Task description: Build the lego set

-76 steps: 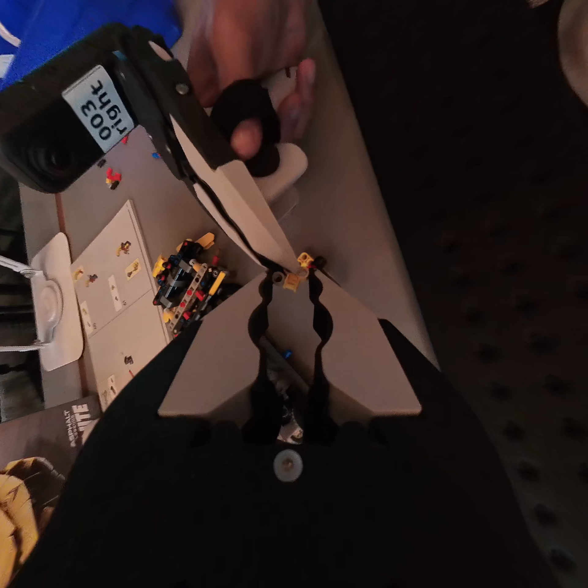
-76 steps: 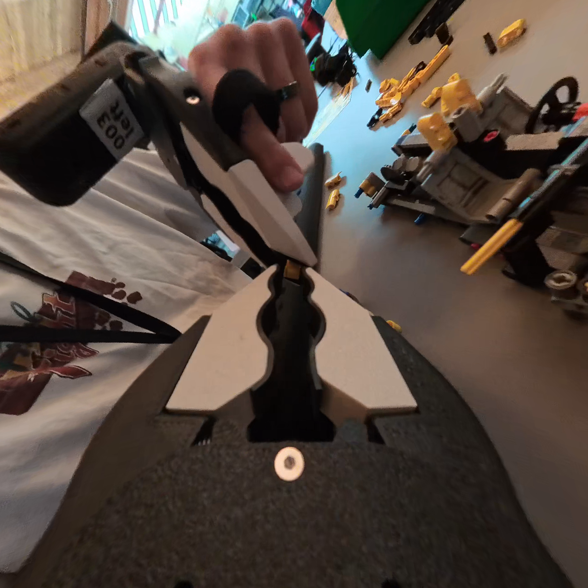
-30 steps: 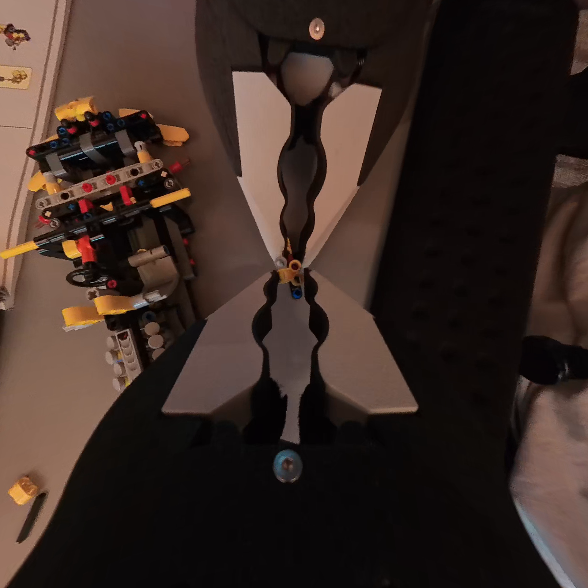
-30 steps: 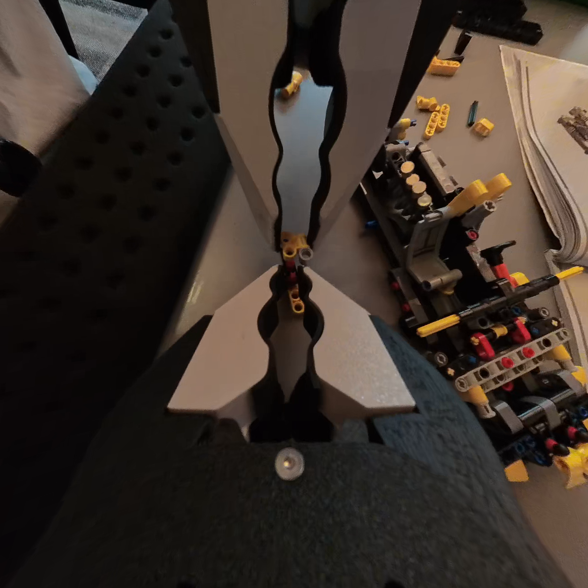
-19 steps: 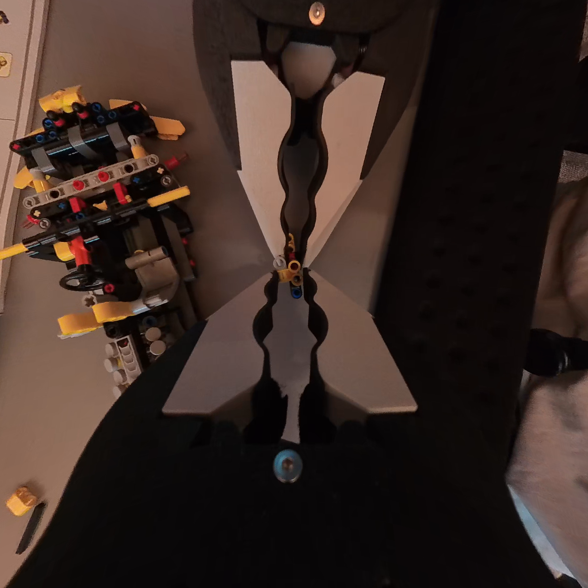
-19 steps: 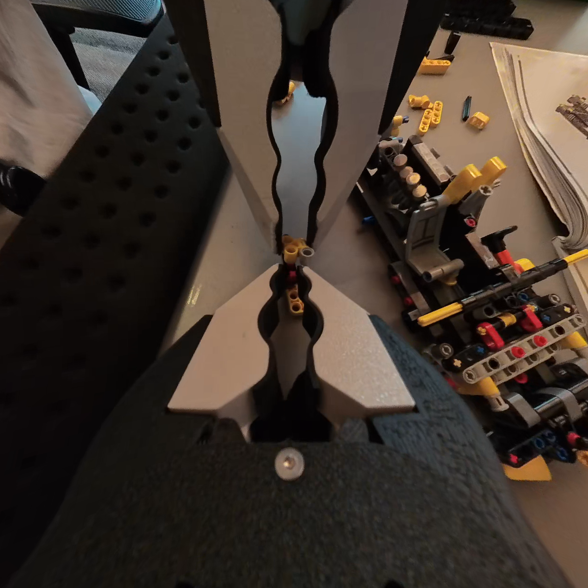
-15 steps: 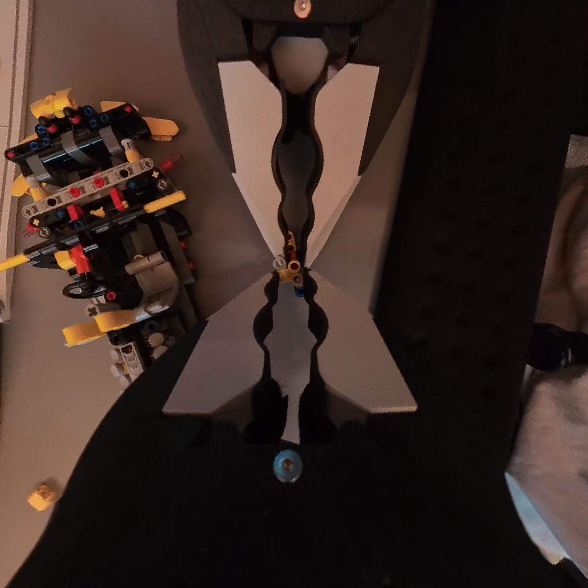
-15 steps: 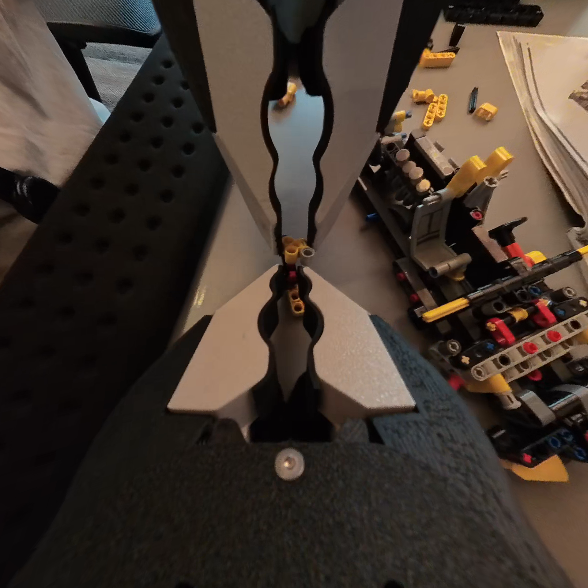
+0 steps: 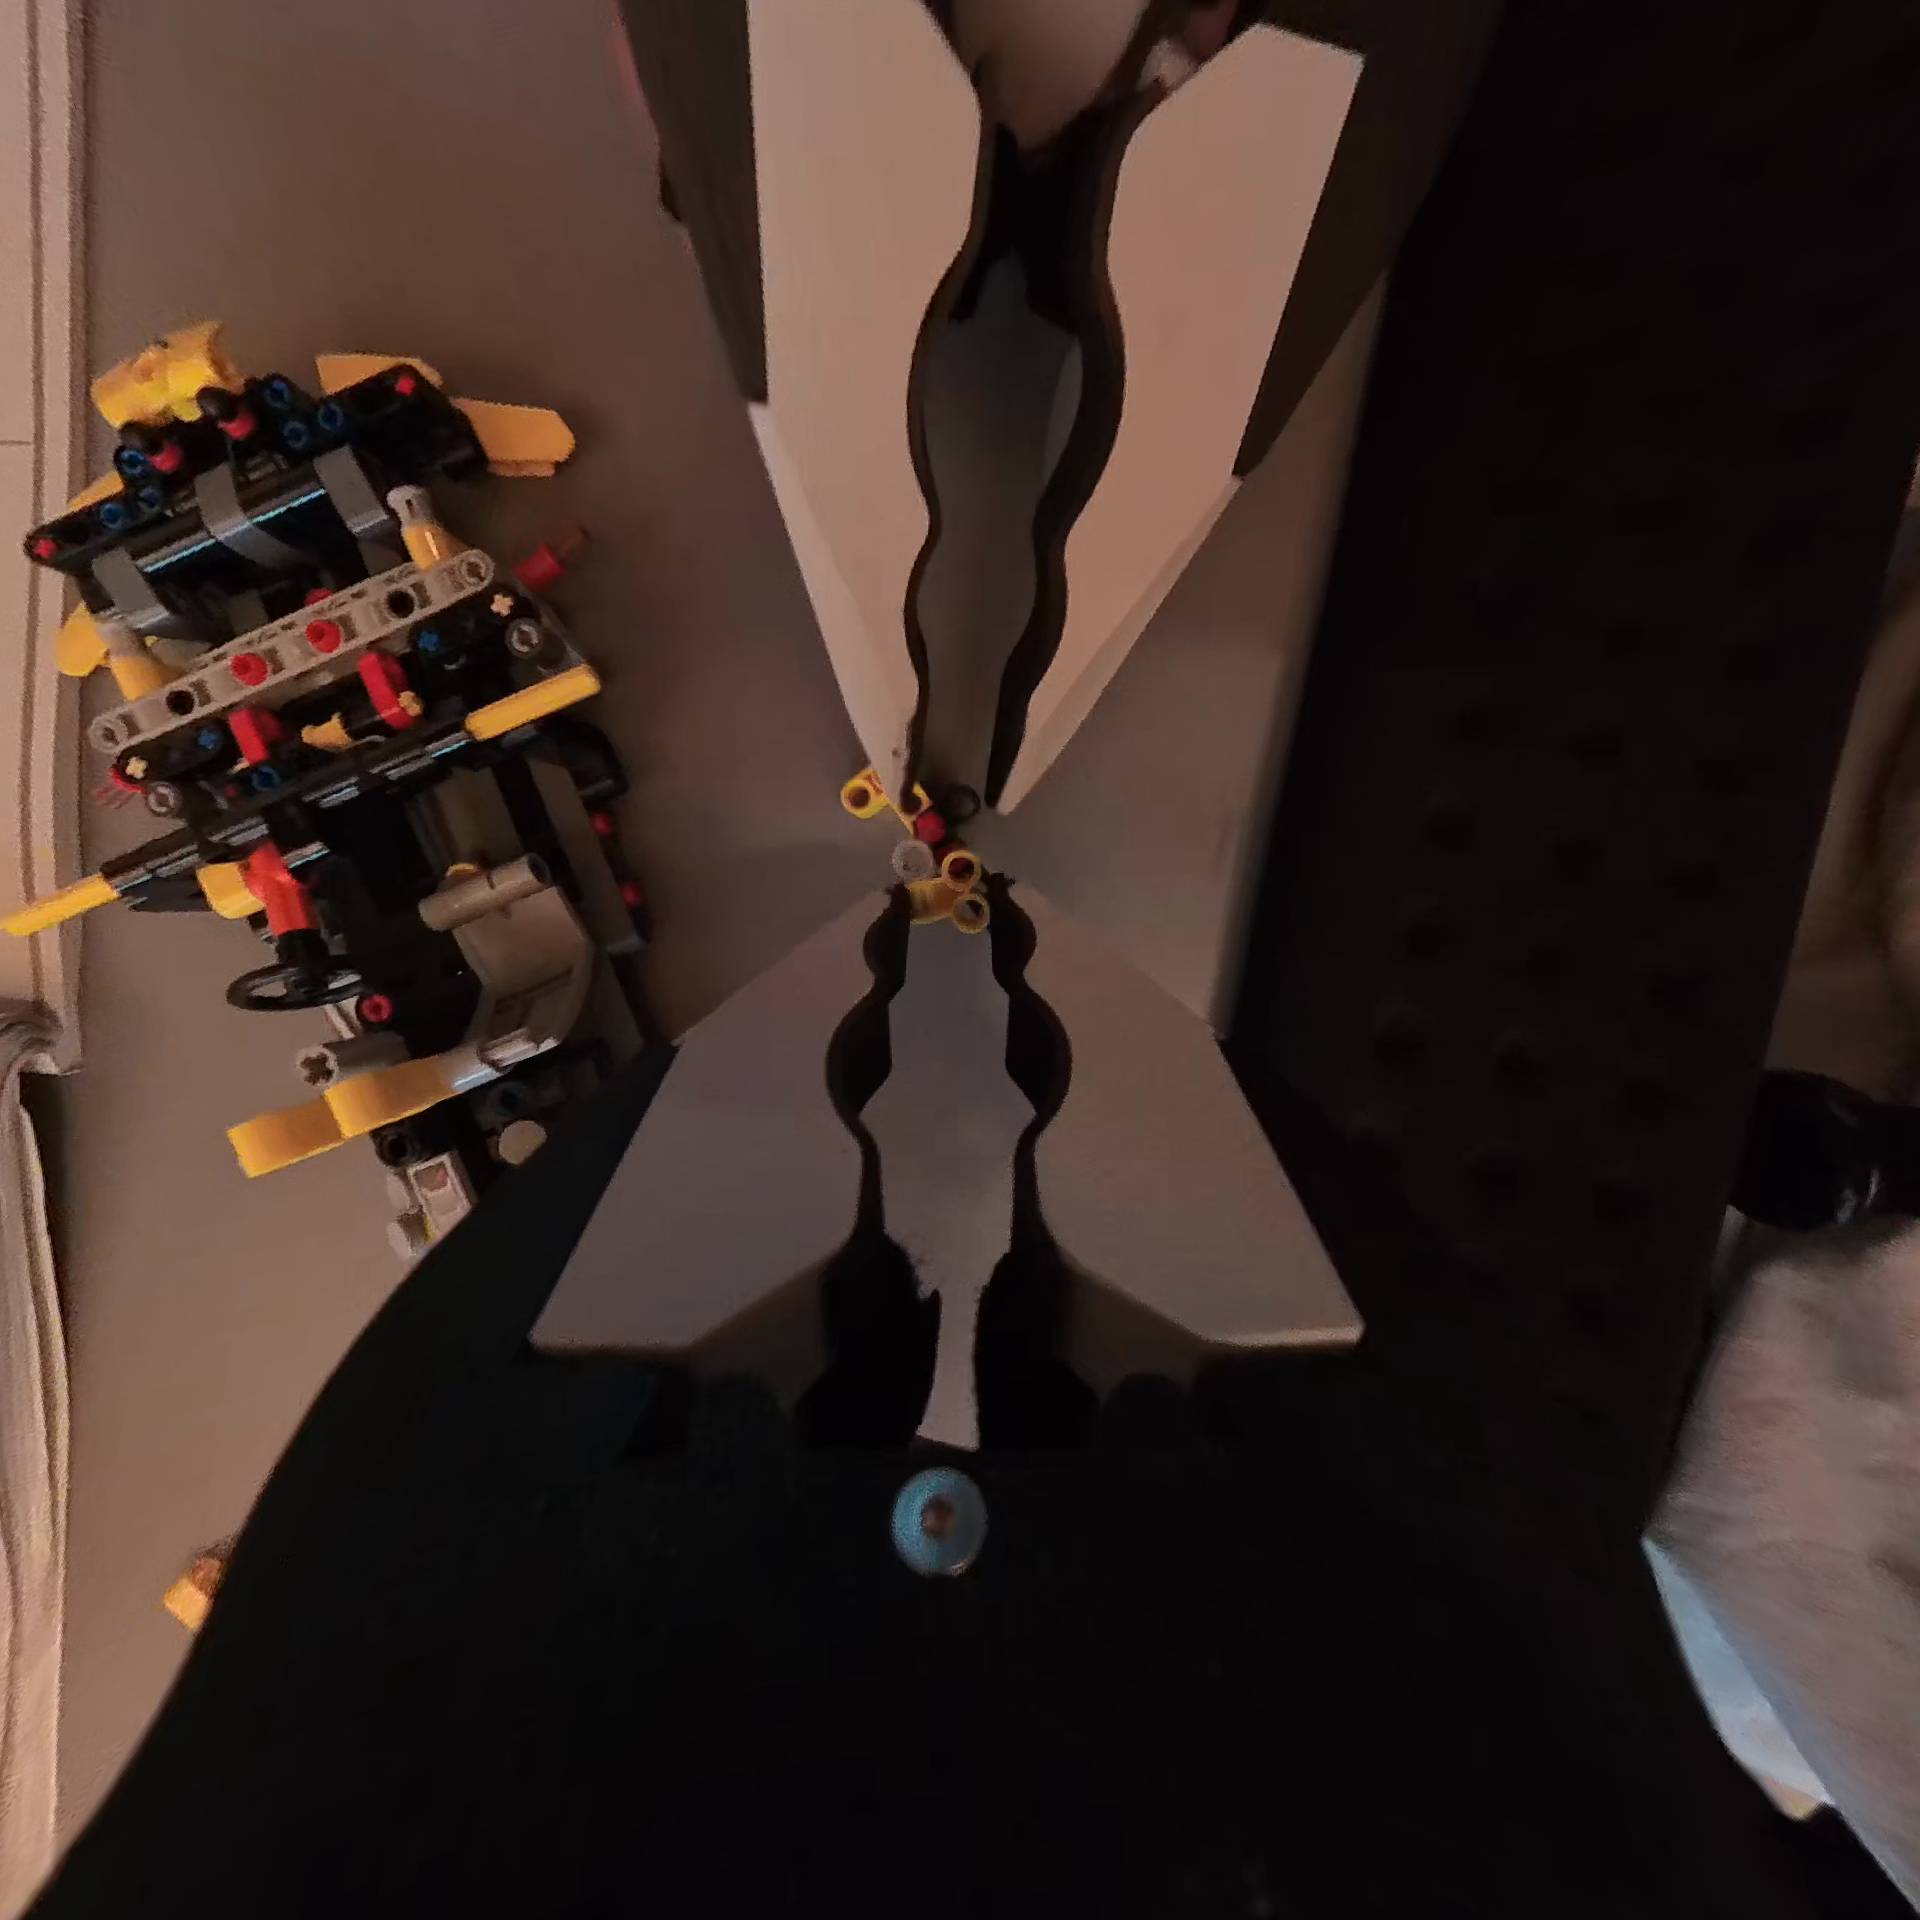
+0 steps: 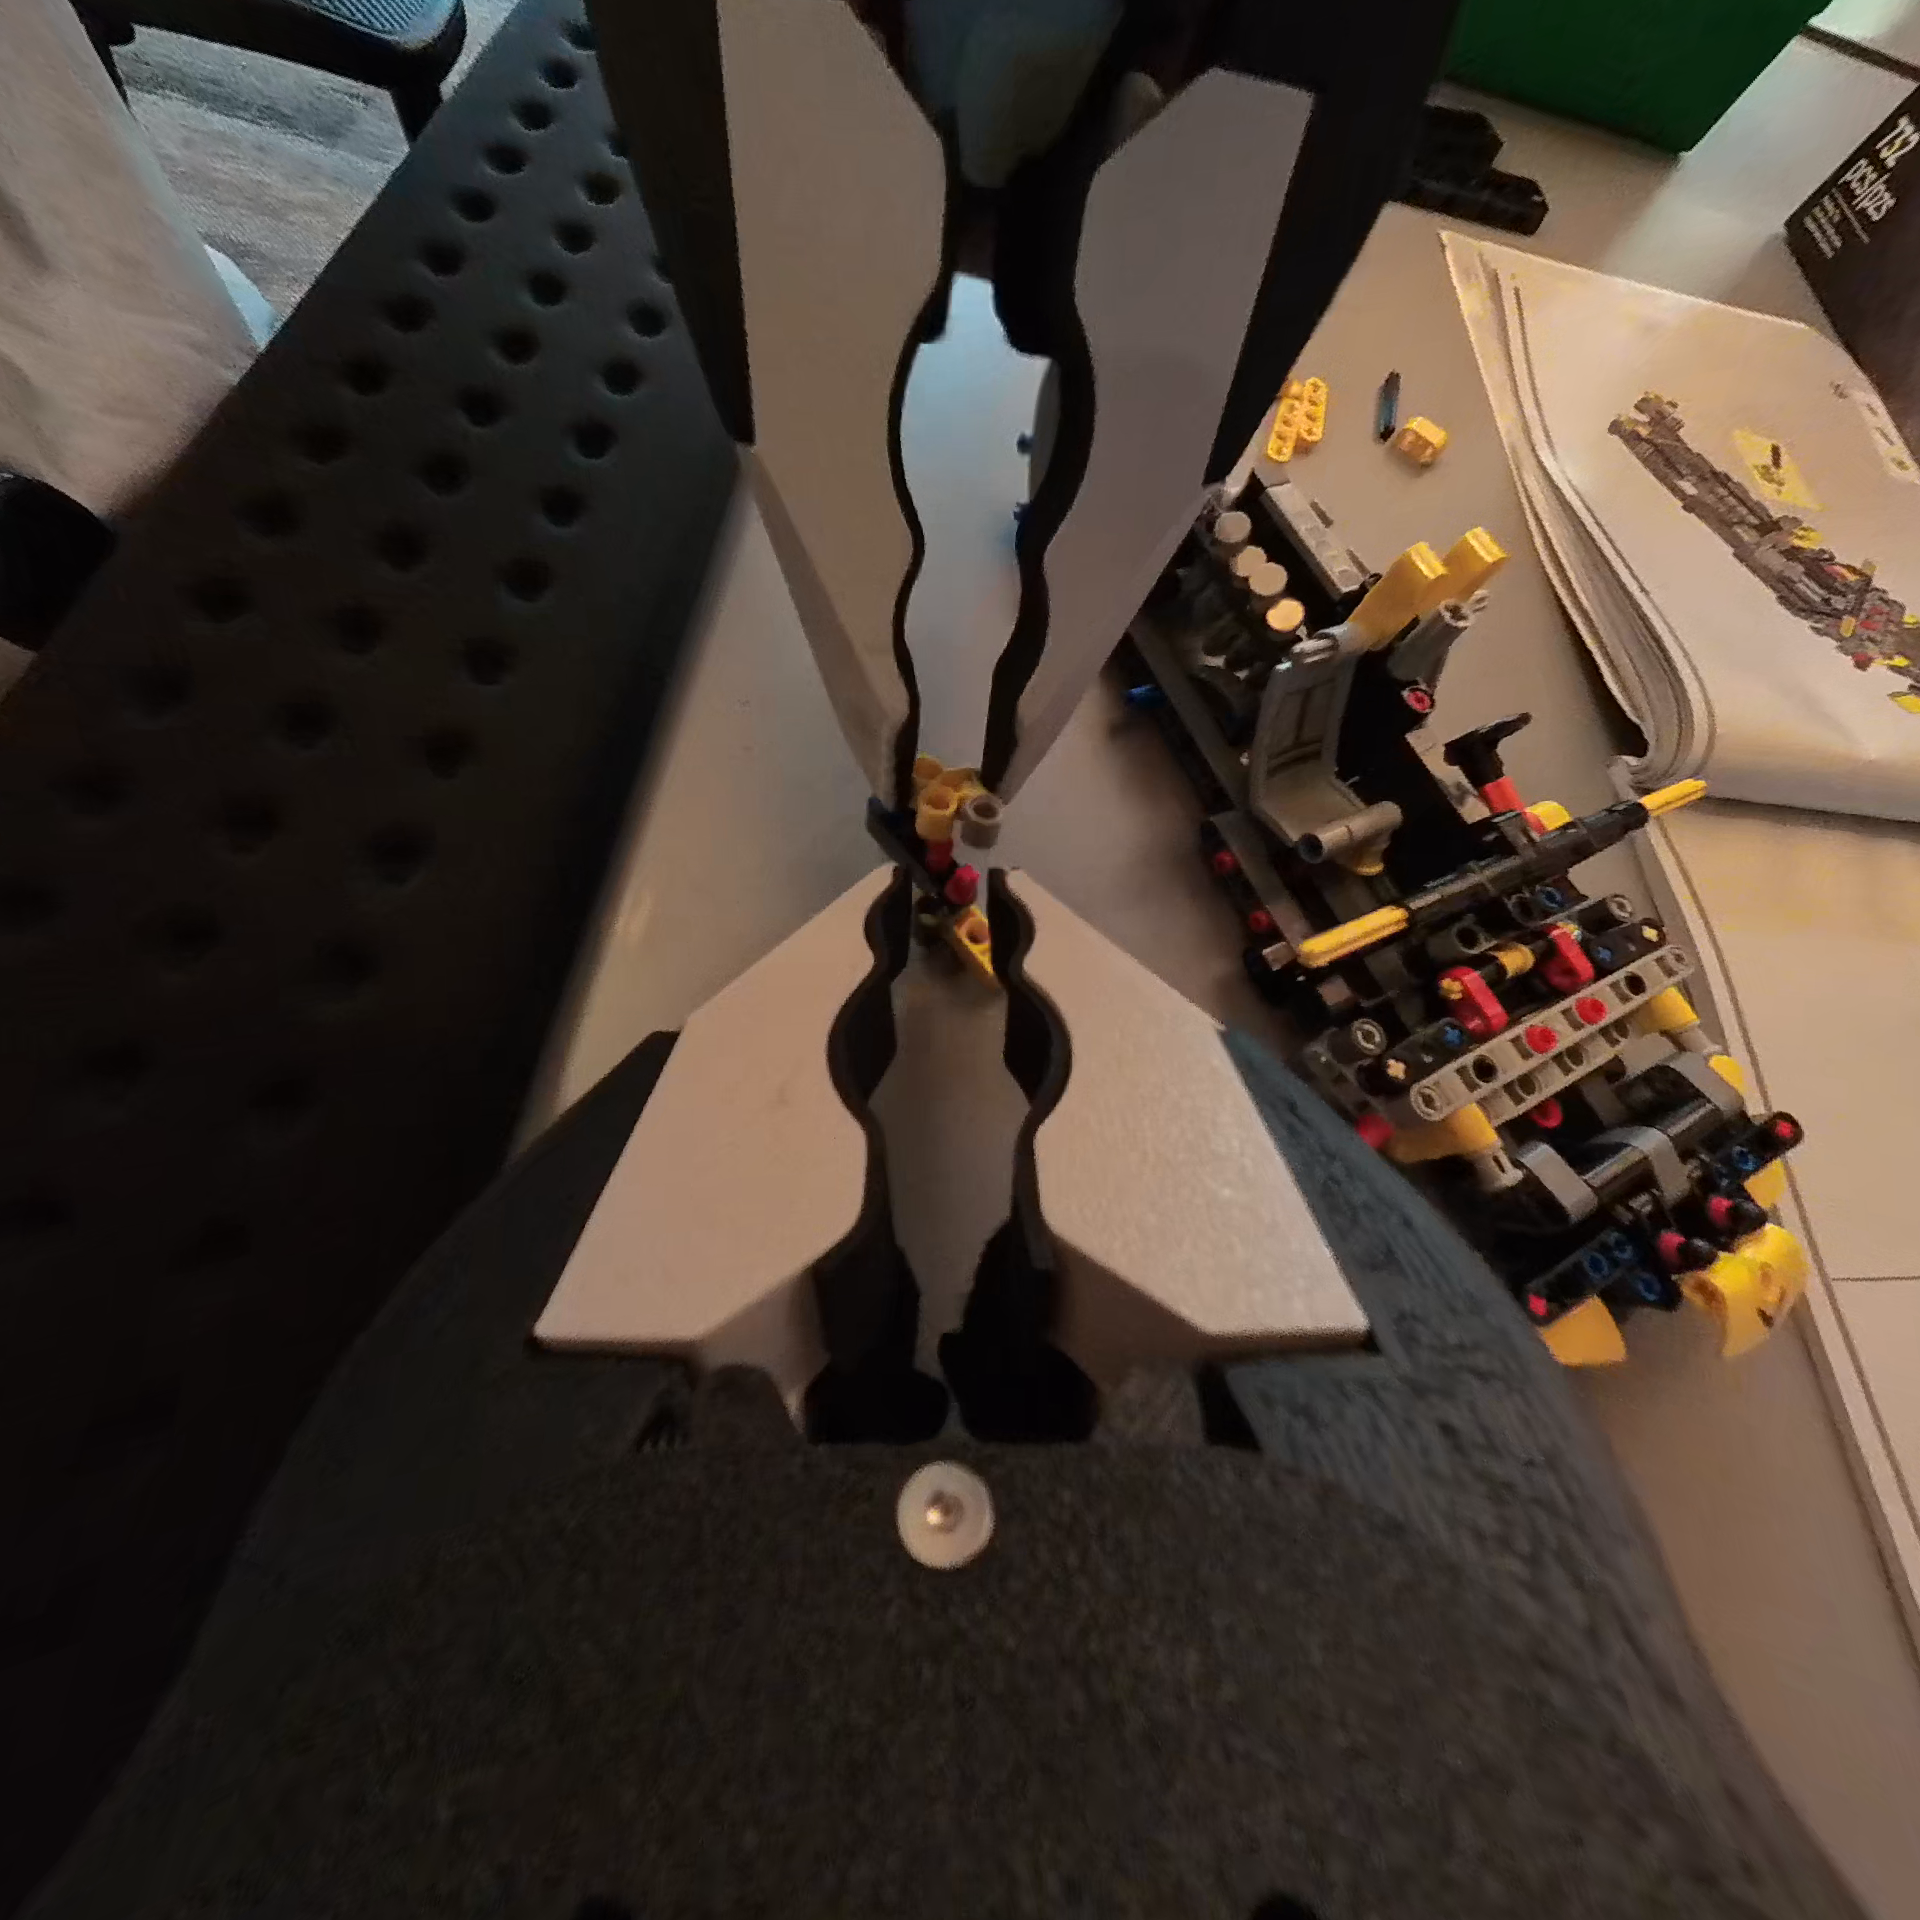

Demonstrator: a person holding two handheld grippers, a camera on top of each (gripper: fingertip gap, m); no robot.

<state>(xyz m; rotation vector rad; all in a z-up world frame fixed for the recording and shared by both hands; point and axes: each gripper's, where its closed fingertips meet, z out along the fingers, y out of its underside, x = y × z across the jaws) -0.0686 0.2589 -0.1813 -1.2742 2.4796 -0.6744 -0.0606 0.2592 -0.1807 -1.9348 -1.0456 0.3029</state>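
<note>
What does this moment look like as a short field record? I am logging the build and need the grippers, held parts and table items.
left gripper: shut on yellow connector piece
right gripper: shut on small yellow-and-red sub-assembly
gripper layout: tip to tip, held parts meeting
lego model: partly built, lying on table
instruction booklet: open, beyond model
loose yellow pieces: near booklet

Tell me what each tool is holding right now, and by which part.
The left tool pinches the yellow connector end of a small lego cluster; the right tool pinches its other end, a yellow beam. They meet tip to tip.
</note>
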